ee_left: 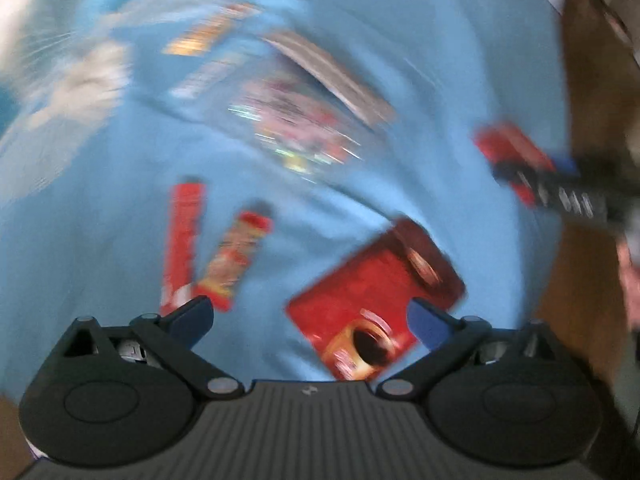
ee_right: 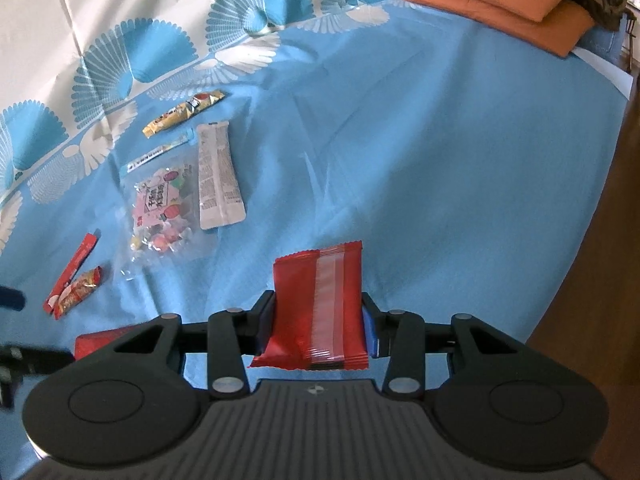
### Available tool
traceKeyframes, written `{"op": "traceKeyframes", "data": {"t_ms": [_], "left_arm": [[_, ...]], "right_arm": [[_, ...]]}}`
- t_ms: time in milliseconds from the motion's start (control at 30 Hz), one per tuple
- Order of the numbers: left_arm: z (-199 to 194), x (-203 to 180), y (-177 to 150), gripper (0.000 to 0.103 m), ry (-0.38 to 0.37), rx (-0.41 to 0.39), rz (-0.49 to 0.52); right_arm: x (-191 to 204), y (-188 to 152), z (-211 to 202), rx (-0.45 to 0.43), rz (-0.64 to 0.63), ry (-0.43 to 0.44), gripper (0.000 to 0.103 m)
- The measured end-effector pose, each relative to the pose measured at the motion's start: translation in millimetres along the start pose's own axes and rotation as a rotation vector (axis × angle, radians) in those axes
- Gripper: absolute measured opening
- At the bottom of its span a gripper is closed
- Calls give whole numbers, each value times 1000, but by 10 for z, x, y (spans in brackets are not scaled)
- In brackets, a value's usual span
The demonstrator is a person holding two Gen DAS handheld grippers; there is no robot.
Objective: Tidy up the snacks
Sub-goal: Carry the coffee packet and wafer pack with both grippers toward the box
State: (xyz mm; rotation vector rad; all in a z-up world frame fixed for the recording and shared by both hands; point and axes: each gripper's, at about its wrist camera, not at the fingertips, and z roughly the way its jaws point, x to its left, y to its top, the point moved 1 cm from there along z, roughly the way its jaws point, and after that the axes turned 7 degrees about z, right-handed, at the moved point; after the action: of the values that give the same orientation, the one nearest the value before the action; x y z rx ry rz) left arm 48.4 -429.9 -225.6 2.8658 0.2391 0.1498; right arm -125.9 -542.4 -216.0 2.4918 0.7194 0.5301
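Your left gripper (ee_left: 310, 320) stands spread wide with nothing between its pads, above a red coffee packet (ee_left: 376, 300) lying on the blue tablecloth (ee_right: 440, 140). Your right gripper (ee_right: 318, 326) is clamped on a red snack wrapper (ee_right: 320, 304), held clear of the cloth.

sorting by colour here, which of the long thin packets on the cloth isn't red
The gold stick packet, farthest back near the white fan pattern on the tablecloth. The red stick and the short red packet lie together at the left.
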Motion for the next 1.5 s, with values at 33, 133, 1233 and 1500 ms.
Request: {"op": "traceKeyframes", "data": {"t_ms": [33, 133, 1233, 1500], "left_arm": [[49, -60, 34, 103, -4, 23, 64], [198, -226, 110, 103, -14, 70, 218], [-2405, 41, -1792, 73, 285, -191, -505], [-3018, -278, -2918, 73, 356, -179, -712]], "right_arm": [[-6, -7, 12, 6, 3, -1, 45], [-16, -23, 37, 15, -1, -1, 45], [983, -214, -1671, -177, -211, 333, 44], [1657, -829, -2466, -91, -399, 535, 44]]}}
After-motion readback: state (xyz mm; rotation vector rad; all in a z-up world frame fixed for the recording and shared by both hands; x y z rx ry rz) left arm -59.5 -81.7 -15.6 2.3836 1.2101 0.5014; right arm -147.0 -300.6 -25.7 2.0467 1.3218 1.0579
